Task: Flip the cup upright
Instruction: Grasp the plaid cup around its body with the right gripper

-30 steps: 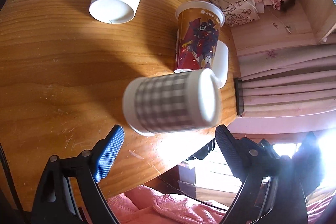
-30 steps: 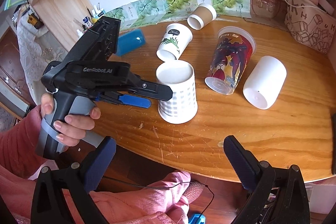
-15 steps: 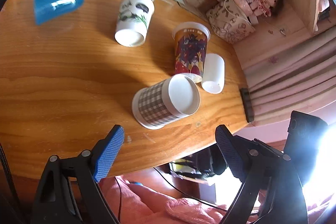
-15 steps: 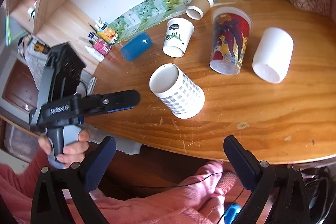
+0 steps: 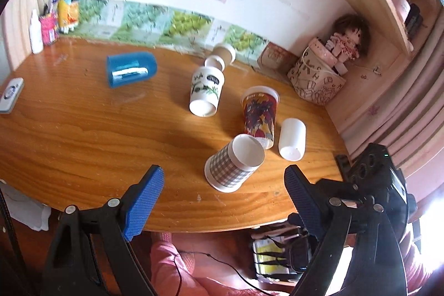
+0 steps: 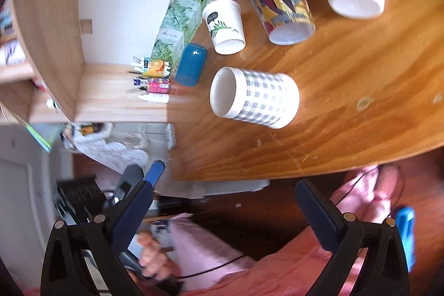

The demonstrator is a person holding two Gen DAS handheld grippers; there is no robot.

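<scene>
Both grippers have pulled back, fingers spread, from the upright checked cup; its labels unreadable.

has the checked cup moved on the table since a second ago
No. The checked cup still stands upright beside the colourful printed cup; only the cameras pulled back.

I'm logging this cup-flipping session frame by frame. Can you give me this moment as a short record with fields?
standing mouth up: checked cup
standing upside down: leaf-print cup, cartoon cup, plain white cup, brown cup
on its side: blue cup
surface: wooden table
left gripper: open, holding nothing, off the near table edge
right gripper: open, holding nothing, off the table edge
corner items: doll on patterned basket
</scene>
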